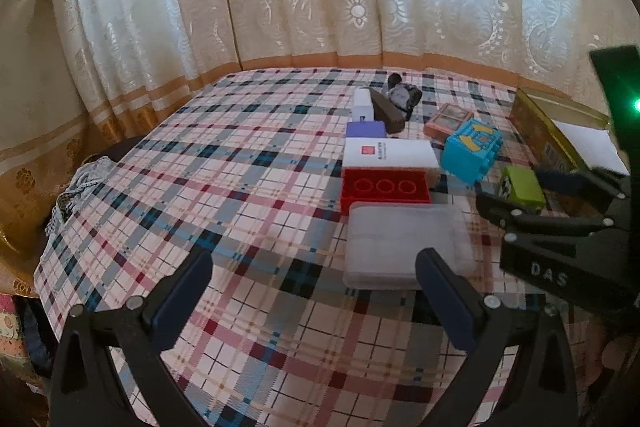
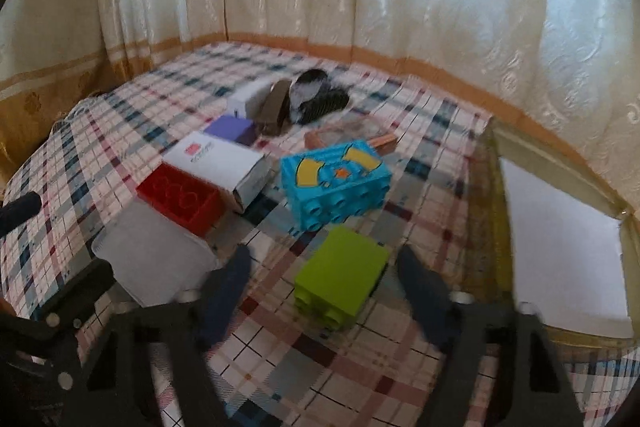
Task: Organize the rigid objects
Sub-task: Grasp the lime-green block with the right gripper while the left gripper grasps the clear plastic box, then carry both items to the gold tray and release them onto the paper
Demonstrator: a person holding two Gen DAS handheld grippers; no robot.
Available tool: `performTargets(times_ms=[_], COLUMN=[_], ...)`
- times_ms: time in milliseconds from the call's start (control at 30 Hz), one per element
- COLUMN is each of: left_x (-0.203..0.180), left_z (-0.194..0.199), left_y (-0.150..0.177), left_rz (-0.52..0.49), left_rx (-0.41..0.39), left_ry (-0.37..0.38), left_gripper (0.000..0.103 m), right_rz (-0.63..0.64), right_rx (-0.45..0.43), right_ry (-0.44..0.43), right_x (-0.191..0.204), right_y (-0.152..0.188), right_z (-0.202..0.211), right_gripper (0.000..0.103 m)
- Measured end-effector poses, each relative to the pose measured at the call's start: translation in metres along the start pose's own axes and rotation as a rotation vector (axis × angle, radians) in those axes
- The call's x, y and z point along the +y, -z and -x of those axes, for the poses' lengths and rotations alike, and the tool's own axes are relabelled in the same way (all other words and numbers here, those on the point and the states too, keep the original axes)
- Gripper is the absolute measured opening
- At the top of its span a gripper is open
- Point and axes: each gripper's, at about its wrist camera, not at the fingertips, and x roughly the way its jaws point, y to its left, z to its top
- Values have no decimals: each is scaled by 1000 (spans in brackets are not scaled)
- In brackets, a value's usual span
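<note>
The right gripper (image 2: 322, 279) is down over the green block (image 2: 342, 277), jaws part-open and straddling it, a gap showing on each side, so no grip yet as far as I can tell. The block sits on the checked bedspread (image 2: 360, 367), near the bed's right edge, just beside the open gold-rimmed box (image 2: 496, 223) with its white lining bare. So nothing is packed in there yet, by the look of it.

Over on the left side, the left gripper (image 1: 316, 291) hangs wide open and empty above the bed, one finger just in front of the translucent case (image 1: 404, 243). Behind that, a tidy line runs toward the far edge: red tray (image 1: 384, 187), white box (image 1: 388, 155), purple box (image 1: 366, 129). That row looks sorted. Still loose: the blue block (image 2: 336, 183), the copper-coloured box (image 1: 448, 121) and the dark items (image 1: 404, 95) at the far edge. I'd say roughly midway, green block next.
</note>
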Motion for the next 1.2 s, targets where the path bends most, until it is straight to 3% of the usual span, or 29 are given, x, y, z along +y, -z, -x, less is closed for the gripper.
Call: performTargets(times_ms=[33, 100, 167, 567, 633, 800, 1033, 1200], left_x=[0, -2, -2, -31, -35, -40, -39, -29], left_z=[-1, -2, -3, -11, -20, -44, -42, -32], left_y=[0, 0, 1, -17, -19, -15, -10, -9], left_rz=[-2, -8, -9, -31, -27, 2, -21, 23], left_rx=[3, 12, 23, 66, 104, 195, 160, 146], left_ry=[0, 7, 32, 149, 161, 196, 200, 230], left_gripper=[103, 103, 103, 101, 90, 82, 81, 80], right_rz=[-5, -25, -51, -75, -62, -40, -56, -59], right_rx=[22, 46, 40, -142, -168, -170, -153, -181], right_ry=[-17, -41, -70, -62, -61, -44, -42, -45], right_x=[-1, -5, -12, -30, -31, -35, -41, -42], right_y=[1, 3, 5, 11, 12, 18, 21, 20], right_z=[-4, -7, -4, 45, 51, 53, 48, 55], right_gripper=[49, 39, 34, 34, 34, 34, 34, 34])
